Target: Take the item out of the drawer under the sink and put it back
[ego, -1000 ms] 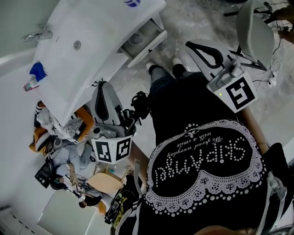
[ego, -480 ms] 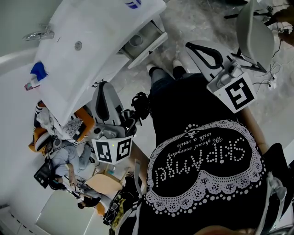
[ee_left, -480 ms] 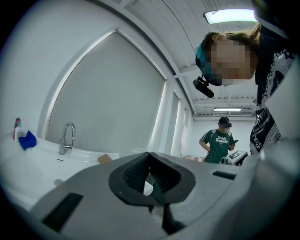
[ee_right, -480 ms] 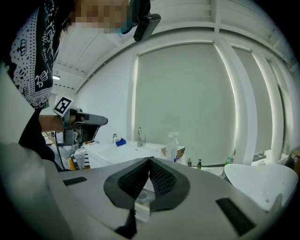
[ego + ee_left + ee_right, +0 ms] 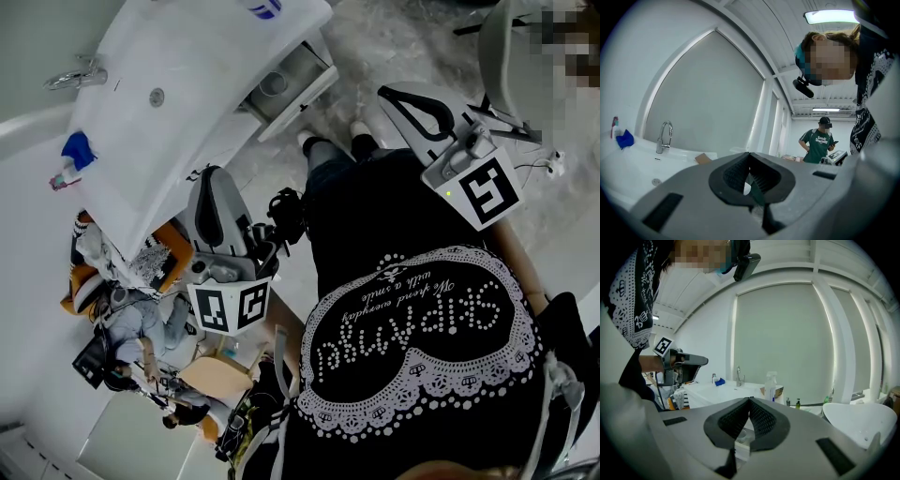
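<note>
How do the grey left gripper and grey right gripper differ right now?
The left gripper sits beside the white sink counter; the right gripper hangs over the marbled floor, right of the open drawer. The left's marker cube shows two faces, the right's one. Both are shut and empty.

The sink [image 5: 187, 94] looked glossy white and smooth, the faucet [image 5: 80, 70] polished metal. The left tongs [image 5: 749, 157] were matt grey plastic, pads [image 5: 735, 171] ribbed black. The floor [image 5: 384, 52] was mottled grey, stone-look.

Black top [image 5: 422, 375], white studded lettering and lace-like trim, seemingly dark jeans [image 5: 328, 159], pale shoes [image 5: 361, 125]
</note>
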`<state>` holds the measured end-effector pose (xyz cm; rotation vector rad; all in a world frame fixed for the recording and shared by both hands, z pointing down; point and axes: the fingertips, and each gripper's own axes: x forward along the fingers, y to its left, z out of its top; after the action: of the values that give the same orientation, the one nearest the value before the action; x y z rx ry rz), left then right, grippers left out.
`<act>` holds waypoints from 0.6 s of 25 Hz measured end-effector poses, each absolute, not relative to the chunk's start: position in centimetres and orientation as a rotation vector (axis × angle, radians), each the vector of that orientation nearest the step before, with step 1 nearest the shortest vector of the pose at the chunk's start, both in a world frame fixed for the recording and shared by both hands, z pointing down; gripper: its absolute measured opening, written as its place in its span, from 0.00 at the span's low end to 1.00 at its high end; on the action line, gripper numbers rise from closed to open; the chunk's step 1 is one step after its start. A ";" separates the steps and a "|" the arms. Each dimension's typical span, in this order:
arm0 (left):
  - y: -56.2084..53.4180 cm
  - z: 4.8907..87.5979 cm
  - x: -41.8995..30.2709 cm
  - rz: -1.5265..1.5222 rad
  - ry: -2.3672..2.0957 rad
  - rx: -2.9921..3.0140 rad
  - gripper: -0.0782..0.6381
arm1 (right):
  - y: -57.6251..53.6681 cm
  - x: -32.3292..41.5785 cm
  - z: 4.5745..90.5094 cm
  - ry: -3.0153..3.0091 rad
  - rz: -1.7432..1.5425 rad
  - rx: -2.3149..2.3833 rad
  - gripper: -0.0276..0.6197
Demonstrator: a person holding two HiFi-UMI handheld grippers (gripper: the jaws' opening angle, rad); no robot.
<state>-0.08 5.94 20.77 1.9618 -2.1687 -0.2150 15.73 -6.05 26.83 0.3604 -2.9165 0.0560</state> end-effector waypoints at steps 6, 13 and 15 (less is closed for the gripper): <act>6.0 20.8 0.2 -0.213 -2.165 1.962 0.12 | -5.9 16.0 26.9 -2.907 0.059 0.354 0.07; 6.0 20.8 0.3 -0.216 -2.168 1.957 0.12 | -5.8 16.1 27.1 -2.901 0.057 0.342 0.07; 6.0 20.9 0.4 -0.218 -2.167 1.958 0.12 | -5.9 16.2 27.1 -2.899 0.056 0.345 0.07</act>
<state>0.35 6.03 20.86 1.9579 -2.1667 -0.2178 16.18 -5.85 27.11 0.3451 -2.8989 0.0556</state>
